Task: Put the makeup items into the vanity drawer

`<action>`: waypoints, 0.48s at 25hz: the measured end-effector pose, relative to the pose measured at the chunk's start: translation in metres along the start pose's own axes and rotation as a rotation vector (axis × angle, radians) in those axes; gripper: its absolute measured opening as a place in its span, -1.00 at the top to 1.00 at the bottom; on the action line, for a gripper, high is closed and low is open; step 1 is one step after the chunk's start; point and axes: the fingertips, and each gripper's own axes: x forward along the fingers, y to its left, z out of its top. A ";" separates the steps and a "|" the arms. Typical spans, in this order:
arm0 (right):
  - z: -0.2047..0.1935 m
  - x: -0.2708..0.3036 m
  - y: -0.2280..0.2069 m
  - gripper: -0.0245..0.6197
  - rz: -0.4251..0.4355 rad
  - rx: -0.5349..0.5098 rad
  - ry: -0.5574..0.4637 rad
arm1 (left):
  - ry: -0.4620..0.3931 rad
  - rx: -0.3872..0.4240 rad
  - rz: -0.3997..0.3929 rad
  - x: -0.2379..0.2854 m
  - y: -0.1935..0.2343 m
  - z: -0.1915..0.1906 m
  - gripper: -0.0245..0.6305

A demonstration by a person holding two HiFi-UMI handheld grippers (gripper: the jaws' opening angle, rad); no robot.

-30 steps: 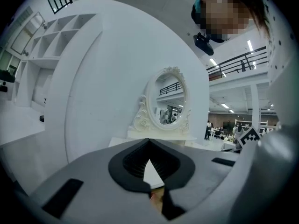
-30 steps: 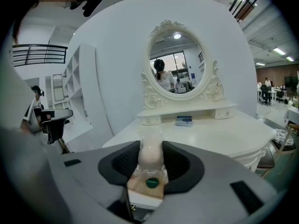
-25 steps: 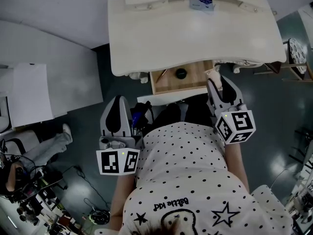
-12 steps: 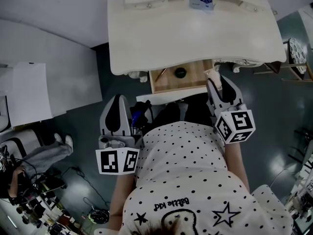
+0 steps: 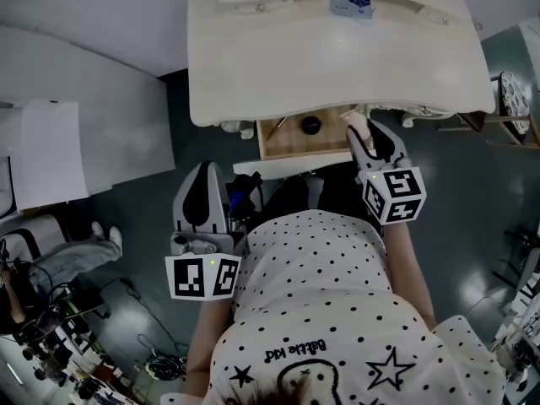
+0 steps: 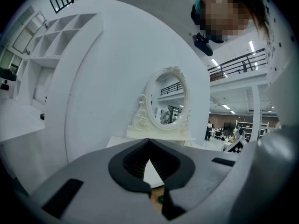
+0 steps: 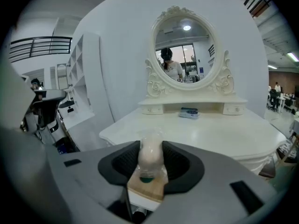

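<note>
The right gripper (image 5: 360, 136) is clamped on a pale wrapped makeup item (image 7: 150, 155), holding it above the open drawer (image 5: 278, 144) under the counter's (image 5: 337, 66) front edge, seemingly to drop it in, while the left gripper (image 5: 204, 177), jaws together and empty, hangs back out of the way.

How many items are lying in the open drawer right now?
2 in the drawer: a round black item at its middle, a slim stick near its left end. The vanity top may hide more.

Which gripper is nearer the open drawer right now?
Right. The right gripper, holding a pale wrapped makeup item, is over the right end of the drawer; the left gripper is back beside the person's torso, short of it.
</note>
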 end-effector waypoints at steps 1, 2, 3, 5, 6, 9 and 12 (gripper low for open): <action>-0.006 0.006 -0.003 0.45 0.000 -0.006 0.017 | 0.002 0.001 0.003 0.000 0.000 -0.001 0.91; -0.011 0.013 -0.005 0.45 0.001 -0.011 0.036 | 0.003 0.002 0.008 -0.001 0.000 -0.001 0.91; -0.017 0.019 -0.007 0.45 0.003 -0.016 0.056 | 0.005 0.002 0.012 -0.001 0.001 -0.001 0.91; -0.030 0.030 -0.011 0.45 0.008 -0.024 0.096 | 0.006 0.002 0.022 -0.001 0.002 -0.001 0.91; -0.037 0.035 -0.013 0.45 0.011 -0.024 0.117 | 0.007 0.002 0.027 -0.002 0.003 -0.001 0.91; -0.058 0.050 -0.021 0.45 0.019 -0.009 0.176 | 0.006 0.001 0.043 -0.002 0.006 -0.001 0.91; -0.079 0.064 -0.030 0.45 0.020 -0.005 0.235 | 0.008 0.000 0.058 -0.002 0.006 -0.002 0.91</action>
